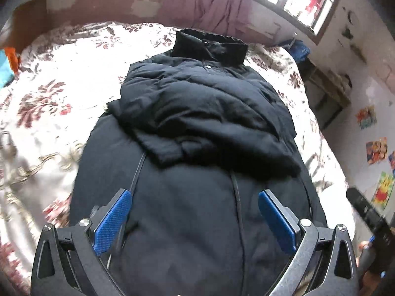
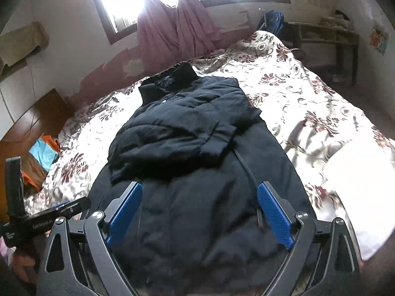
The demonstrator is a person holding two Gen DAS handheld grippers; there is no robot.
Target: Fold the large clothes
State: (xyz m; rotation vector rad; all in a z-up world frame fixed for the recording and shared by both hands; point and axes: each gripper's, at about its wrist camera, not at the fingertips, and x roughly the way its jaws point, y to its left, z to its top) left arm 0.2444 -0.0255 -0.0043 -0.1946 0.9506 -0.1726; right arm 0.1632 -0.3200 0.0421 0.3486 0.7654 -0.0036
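Observation:
A large dark navy padded jacket (image 1: 197, 113) lies flat on a floral bedspread, collar (image 1: 209, 46) at the far end, both sleeves folded across its chest. It also shows in the right wrist view (image 2: 187, 133). My left gripper (image 1: 195, 197) is open, its blue pads spread wide above the jacket's lower part, holding nothing. My right gripper (image 2: 200, 190) is also open and empty above the same lower part. Part of the left gripper's body (image 2: 44, 214) shows at the left of the right wrist view.
The floral bedspread (image 2: 308, 103) covers the bed around the jacket. Pink curtains (image 2: 172, 29) hang below bright windows at the far wall. A wooden table (image 2: 328, 39) stands at the far right. Orange and blue cloth (image 2: 42, 155) lies at the left bed edge.

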